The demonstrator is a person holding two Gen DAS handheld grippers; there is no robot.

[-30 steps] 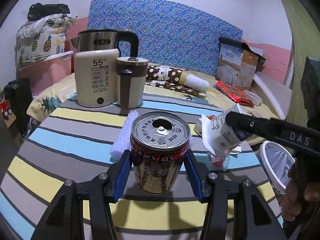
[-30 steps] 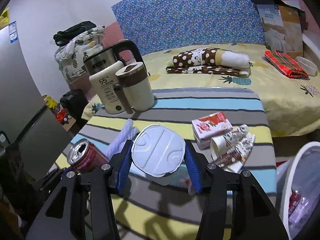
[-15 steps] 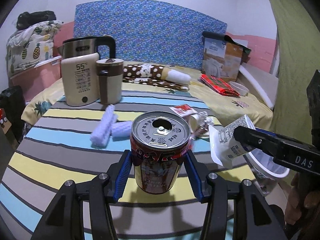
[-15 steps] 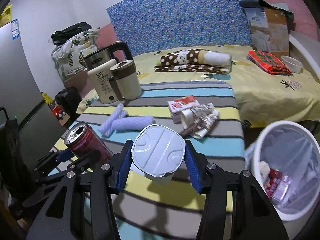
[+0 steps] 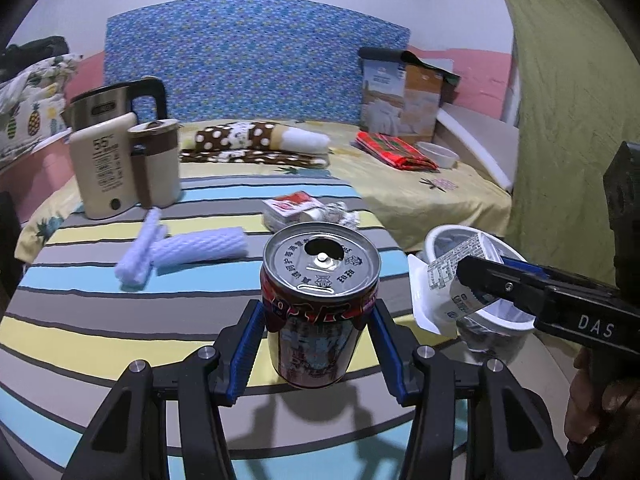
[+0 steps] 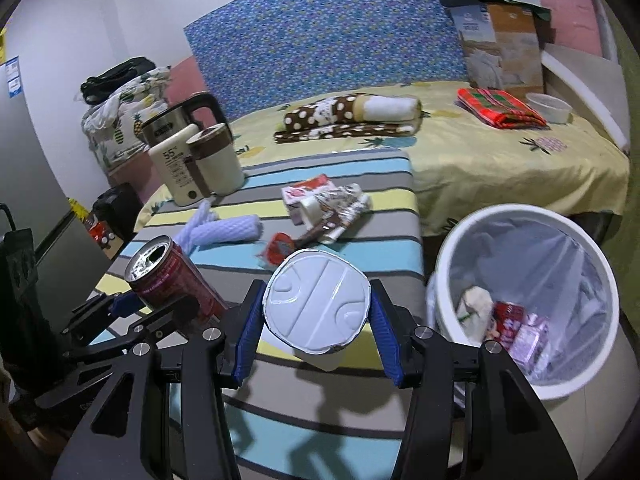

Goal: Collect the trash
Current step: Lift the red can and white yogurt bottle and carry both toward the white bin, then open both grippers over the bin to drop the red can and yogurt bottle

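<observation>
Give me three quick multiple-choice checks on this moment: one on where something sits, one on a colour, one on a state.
1. Where is the trash bin?
A. on the bed
B. off the table's right end, on the floor
C. behind the kettle

2. What colour is the foil lid on the cup in the right gripper?
A. white
B. green
C. black

3. What state is the can in?
A. lying flat on the table
B. already in the bin
C. upright, opened, clamped in the left gripper

Answers: 1 B, the bin stands beside the striped table. 2 A, its lid is plain white. 3 C, blue pads press both sides.
</observation>
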